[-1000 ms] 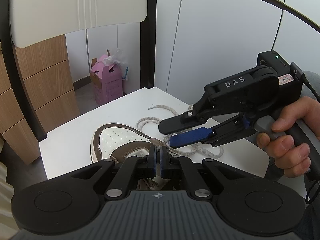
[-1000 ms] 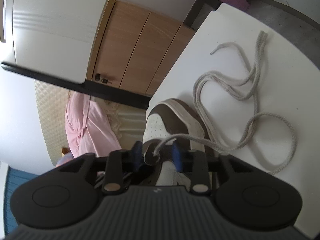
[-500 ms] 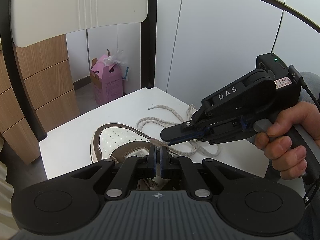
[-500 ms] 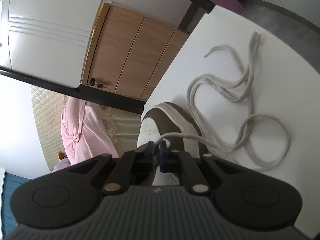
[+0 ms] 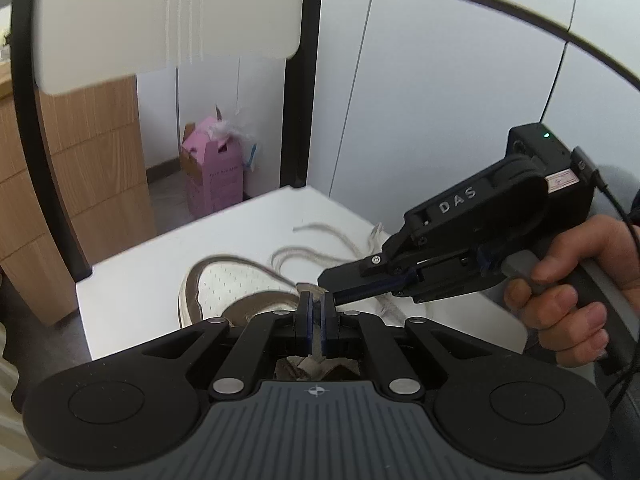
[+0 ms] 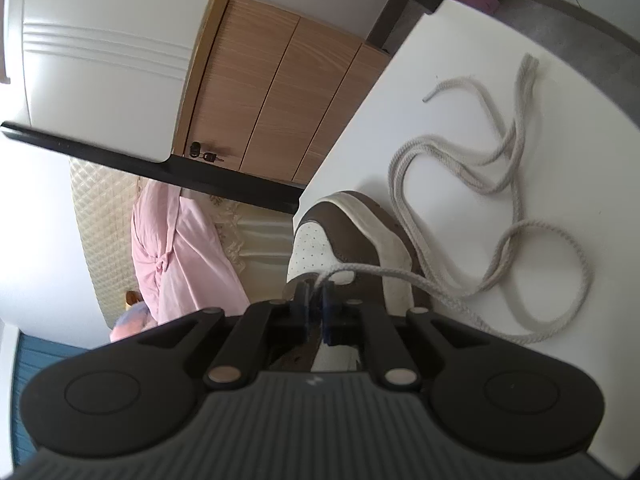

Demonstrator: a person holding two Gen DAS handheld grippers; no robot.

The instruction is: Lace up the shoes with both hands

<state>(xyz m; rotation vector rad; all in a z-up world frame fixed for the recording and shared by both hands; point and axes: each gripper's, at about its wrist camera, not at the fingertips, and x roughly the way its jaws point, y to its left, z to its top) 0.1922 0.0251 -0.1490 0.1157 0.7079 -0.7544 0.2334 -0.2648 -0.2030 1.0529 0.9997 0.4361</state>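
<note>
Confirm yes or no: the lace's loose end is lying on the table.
Yes. In the right wrist view the lace tip rests flat on the white table.

Bright, even daylight; fisheye-bent edges

Black tongs point(image 5: 334, 300) marked "DAS", blue pads, silver screws, green light, black cable, grey ribbed housing.

My two grippers crowd each other over the shoe point(image 5: 240, 292), tips almost touching. Loose lace point(image 6: 516, 216) sprawls over the worktop point(image 6: 460, 80) on one side. I see bare worktop beyond the toe, up to the black post point(image 5: 308, 80).
</note>
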